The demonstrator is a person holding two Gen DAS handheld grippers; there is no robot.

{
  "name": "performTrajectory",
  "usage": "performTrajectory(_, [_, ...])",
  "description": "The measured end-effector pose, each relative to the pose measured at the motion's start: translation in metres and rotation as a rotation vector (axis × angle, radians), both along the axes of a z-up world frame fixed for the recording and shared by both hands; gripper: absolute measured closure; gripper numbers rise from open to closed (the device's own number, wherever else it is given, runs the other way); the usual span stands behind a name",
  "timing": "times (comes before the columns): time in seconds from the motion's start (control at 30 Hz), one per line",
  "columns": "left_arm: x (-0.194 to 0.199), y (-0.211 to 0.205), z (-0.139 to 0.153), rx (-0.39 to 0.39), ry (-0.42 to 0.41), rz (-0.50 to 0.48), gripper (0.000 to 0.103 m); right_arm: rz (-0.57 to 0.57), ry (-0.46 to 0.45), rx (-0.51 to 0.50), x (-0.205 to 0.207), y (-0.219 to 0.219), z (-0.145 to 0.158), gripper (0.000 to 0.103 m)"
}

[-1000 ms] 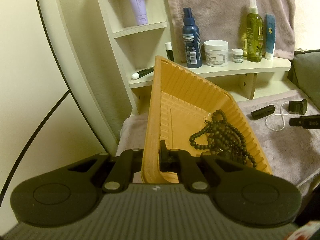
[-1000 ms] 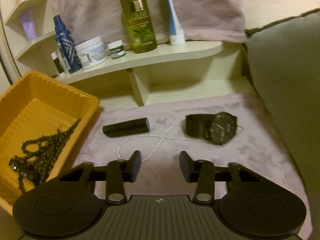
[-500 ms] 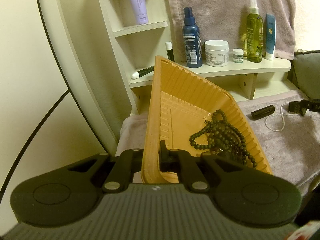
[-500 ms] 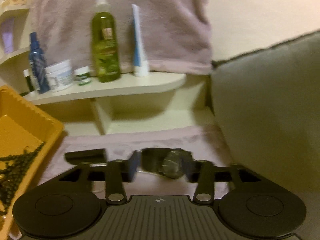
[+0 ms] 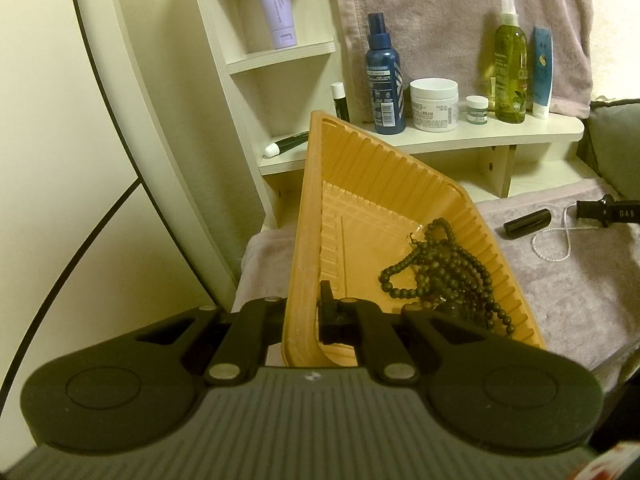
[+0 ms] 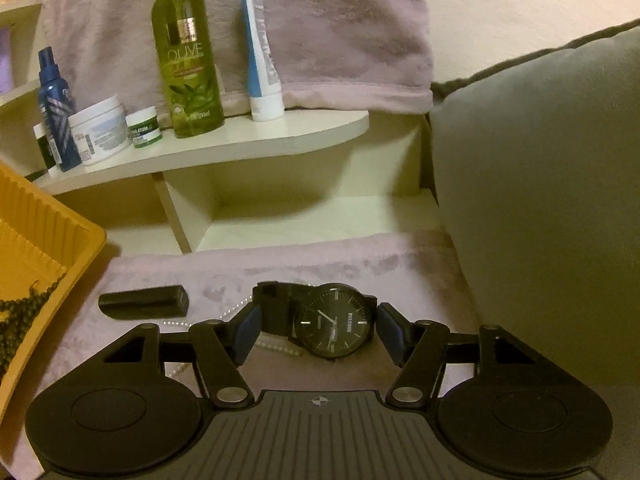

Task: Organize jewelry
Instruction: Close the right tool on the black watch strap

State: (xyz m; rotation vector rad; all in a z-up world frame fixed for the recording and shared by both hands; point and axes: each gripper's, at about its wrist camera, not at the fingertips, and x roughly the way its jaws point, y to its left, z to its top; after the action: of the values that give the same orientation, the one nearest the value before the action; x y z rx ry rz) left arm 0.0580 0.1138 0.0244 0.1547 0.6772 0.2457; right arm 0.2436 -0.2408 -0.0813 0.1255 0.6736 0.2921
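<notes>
My left gripper [image 5: 306, 312] is shut on the near rim of an orange ribbed tray [image 5: 320, 184] and holds it tilted. Dark bead necklaces [image 5: 444, 268] lie in the tray's low corner; they also show in the right wrist view [image 6: 16, 320]. My right gripper [image 6: 318, 330] is open, its blue-padded fingers on either side of a black wristwatch [image 6: 332, 322] lying on the mauve cloth [image 6: 360, 264]. A white bead chain [image 6: 276, 347] runs under the watch. A black tube [image 6: 144, 300] lies to the left of it.
A cream shelf [image 6: 240, 144] behind holds a green olive bottle [image 6: 188, 52], a blue spray bottle [image 6: 56, 108], white jars and a tube. A grey cushion [image 6: 540, 200] stands on the right. A pink towel [image 5: 440, 12] hangs behind the shelf.
My right gripper moved forward and down over the cloth until its open fingers straddle the watch. My left gripper and the tray have stayed put.
</notes>
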Motion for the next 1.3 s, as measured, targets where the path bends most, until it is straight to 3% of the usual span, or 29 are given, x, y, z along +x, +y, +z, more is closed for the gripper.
performTrajectory(0.47, [0.001, 0.0, -0.001, -0.003, 0.002, 0.001, 0.098, -0.036, 0.057, 0.107, 0.015, -0.009, -0.005, 0.03])
performTrajectory(0.77, [0.001, 0.001, 0.0, -0.004, 0.002, 0.001, 0.098, -0.021, 0.059, 0.098, 0.015, -0.009, -0.006, 0.028])
performTrajectory(0.9, [0.001, 0.0, -0.001, -0.003, 0.002, 0.002, 0.098, 0.026, 0.04, 0.039, 0.006, -0.001, -0.002, 0.037])
performTrajectory(1.03, [0.001, 0.001, 0.0, -0.004, 0.002, 0.001, 0.098, 0.057, 0.048, 0.018, -0.002, 0.002, 0.001, 0.059])
performTrajectory(1.3, [0.001, 0.002, 0.0, -0.007, -0.001, -0.001, 0.098, 0.094, 0.009, -0.047, -0.018, 0.009, 0.005, 0.06])
